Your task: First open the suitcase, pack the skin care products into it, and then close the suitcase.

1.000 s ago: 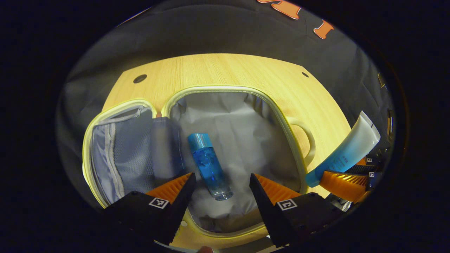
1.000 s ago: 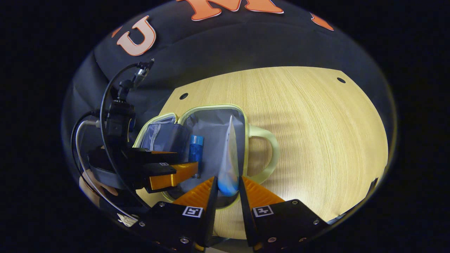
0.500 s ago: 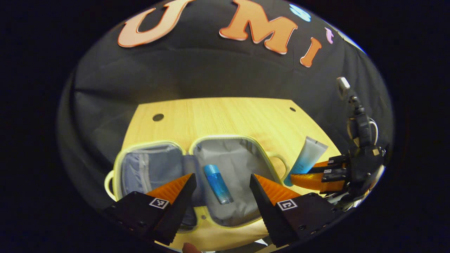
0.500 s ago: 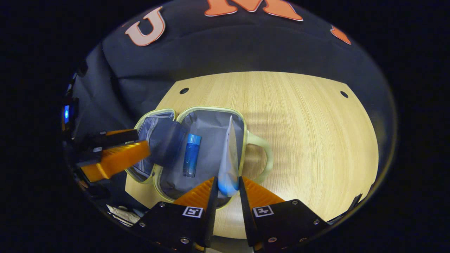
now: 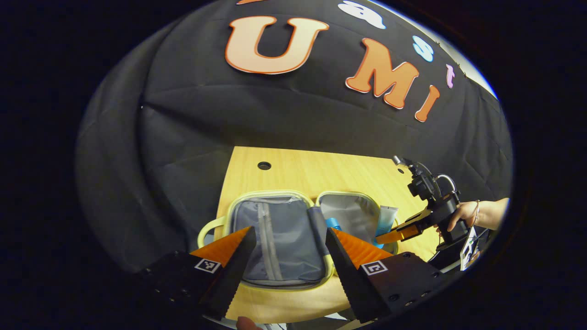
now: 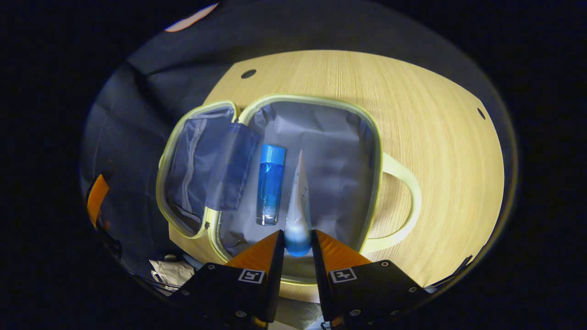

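Tabletop w/ open suitcase [image 6: 372, 137]: right hand-held gripper [image 6: 296, 245] clamps tube [image 6: 298, 215]; early release may knock blue bottle [image 6: 270, 183].

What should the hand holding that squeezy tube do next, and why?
Probably lower the tube onto the lining and open. The right hand-held gripper grips its blue cap end over the open suitcase, beside the blue bottle already lying inside.
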Tool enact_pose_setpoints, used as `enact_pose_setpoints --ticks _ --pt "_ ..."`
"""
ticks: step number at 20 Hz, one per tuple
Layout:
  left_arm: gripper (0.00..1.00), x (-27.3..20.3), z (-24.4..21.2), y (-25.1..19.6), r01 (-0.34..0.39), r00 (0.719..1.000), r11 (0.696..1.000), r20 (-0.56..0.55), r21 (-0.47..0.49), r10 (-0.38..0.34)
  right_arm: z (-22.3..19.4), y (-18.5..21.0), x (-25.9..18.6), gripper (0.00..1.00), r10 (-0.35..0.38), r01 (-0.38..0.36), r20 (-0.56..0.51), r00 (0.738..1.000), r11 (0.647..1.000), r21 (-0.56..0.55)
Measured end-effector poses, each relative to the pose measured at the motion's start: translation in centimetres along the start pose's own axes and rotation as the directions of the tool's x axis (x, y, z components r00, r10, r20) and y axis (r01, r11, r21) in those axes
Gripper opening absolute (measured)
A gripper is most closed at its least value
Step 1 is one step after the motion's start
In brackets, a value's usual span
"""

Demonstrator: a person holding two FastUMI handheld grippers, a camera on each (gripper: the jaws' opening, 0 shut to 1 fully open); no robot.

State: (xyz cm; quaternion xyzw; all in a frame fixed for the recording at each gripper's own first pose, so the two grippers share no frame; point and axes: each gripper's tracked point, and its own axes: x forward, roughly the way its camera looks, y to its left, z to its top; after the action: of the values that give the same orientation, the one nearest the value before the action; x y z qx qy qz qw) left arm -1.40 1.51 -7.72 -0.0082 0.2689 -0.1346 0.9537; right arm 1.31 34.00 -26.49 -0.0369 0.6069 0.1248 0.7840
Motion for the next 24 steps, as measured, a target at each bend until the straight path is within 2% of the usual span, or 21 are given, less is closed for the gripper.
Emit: enact_pose_setpoints --ticks 2,5,9,10,12,14,15,16,17,18,22,24 --pt "0.95 -2.5 0.2 0.6 0.004 1.0 0.999 -0.016 -0.039 -0.004 -0.2 -0.7 1.7 0.38 -0.034 0.034 -0.032 0.999 0.999 -0.001" --pt "0.95 -4.0 -0.5 2.8 -0.031 0.999 0.999 -0.03 -0.036 0.03 0.4 -1.7 2.8 0.38 -0.069 0.07 -0.05 0.996 0.997 0.023" --pt "0.95 -5.0 -1.2 3.2 -0.007 0.999 0.999 -0.041 -0.037 0.006 1.3 -2.3 2.7 0.38 -0.087 0.091 -0.051 0.995 0.992 0.081" --pt "0.95 -4.6 -1.3 2.8 0.003 0.999 0.999 -0.04 -0.042 -0.005 1.5 -2.2 2.5 0.35 -0.085 0.089 -0.043 0.995 0.992 0.088" --pt "0.95 -4.3 -1.5 3.1 0.005 0.999 0.999 -0.044 -0.054 -0.007 2.0 -1.8 1.7 0.47 -0.073 0.074 -0.013 0.997 0.992 0.099" --pt "0.95 -4.2 -1.7 3.6 0.004 0.999 0.997 -0.047 -0.071 -0.007 2.5 -1.5 1.1 0.67 -0.058 0.056 0.016 0.998 0.993 0.104" --pt "0.95 -4.3 -1.7 4.0 -0.001 0.999 0.997 -0.048 -0.079 -0.003 2.7 -1.3 0.6 0.94 -0.052 0.048 0.033 0.998 0.993 0.108" --pt "0.95 -4.2 -2.1 4.7 -0.009 0.999 0.996 -0.053 -0.086 0.005 3.0 -1.1 0.1 0.94 -0.046 0.04 0.054 0.997 0.993 0.11" --pt "0.95 -3.9 -2.4 5.7 -0.021 0.998 0.995 -0.058 -0.099 0.015 3.3 -0.7 -0.5 1.0 -0.032 0.022 0.088 0.996 0.994 0.111" --pt "0.95 -3.6 -2.7 6.4 -0.026 0.998 0.993 -0.059 -0.115 0.019 4.0 0.0 -1.1 0.96 -0.008 -0.007 0.135 0.991 0.994 0.111" --pt "0.95 -1.9 -3.7 9.7 0.023 0.999 0.977 -0.018 -0.213 -0.028 4.4 2.3 -2.0 0.96 0.042 -0.062 0.241 0.97 0.995 0.079" --pt "0.95 -0.6 -4.2 12.2 0.043 0.999 0.966 0.019 -0.255 -0.04 4.5 3.3 -2.7 0.96 0.041 -0.065 0.289 0.956 0.995 0.074"
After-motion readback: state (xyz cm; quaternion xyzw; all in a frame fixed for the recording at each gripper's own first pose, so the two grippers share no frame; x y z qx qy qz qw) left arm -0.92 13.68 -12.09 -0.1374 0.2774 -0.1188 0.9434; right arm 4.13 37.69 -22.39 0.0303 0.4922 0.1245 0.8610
